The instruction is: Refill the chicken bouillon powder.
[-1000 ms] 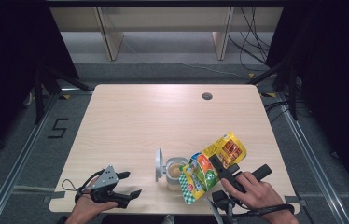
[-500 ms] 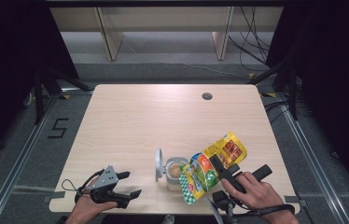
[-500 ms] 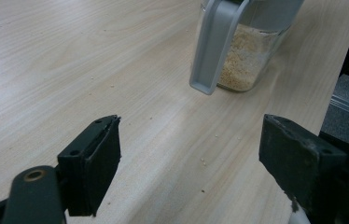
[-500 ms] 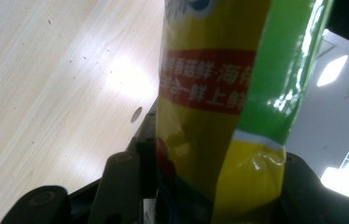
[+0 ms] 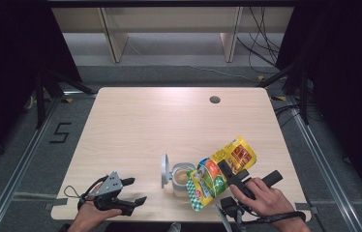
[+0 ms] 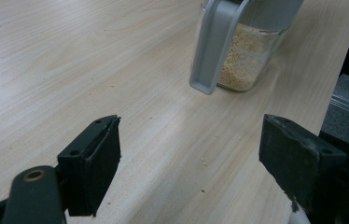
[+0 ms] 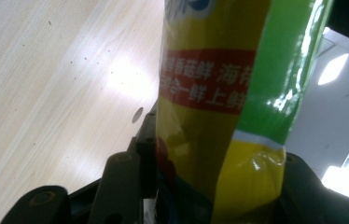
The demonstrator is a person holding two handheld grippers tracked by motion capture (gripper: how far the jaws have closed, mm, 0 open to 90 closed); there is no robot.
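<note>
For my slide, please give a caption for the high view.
Right claw tilts a yellow-green foil bag over an open clear plastic jar; left claw waits.

Left gripper (image 5: pixel 138 191) agape, right gripper (image 5: pixel 227 169) clamped.

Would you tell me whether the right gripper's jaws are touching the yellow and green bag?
Touching. In the right gripper view, the right gripper has both black jaws pressed against the bag.

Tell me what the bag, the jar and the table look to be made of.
Bag: glossy plastic film, judging by sharp glare and creases.
Jar: clear plastic or glass, granules visible through it; matte grey plastic lid.
Table: pale wood-grain, probably laminate.
</note>
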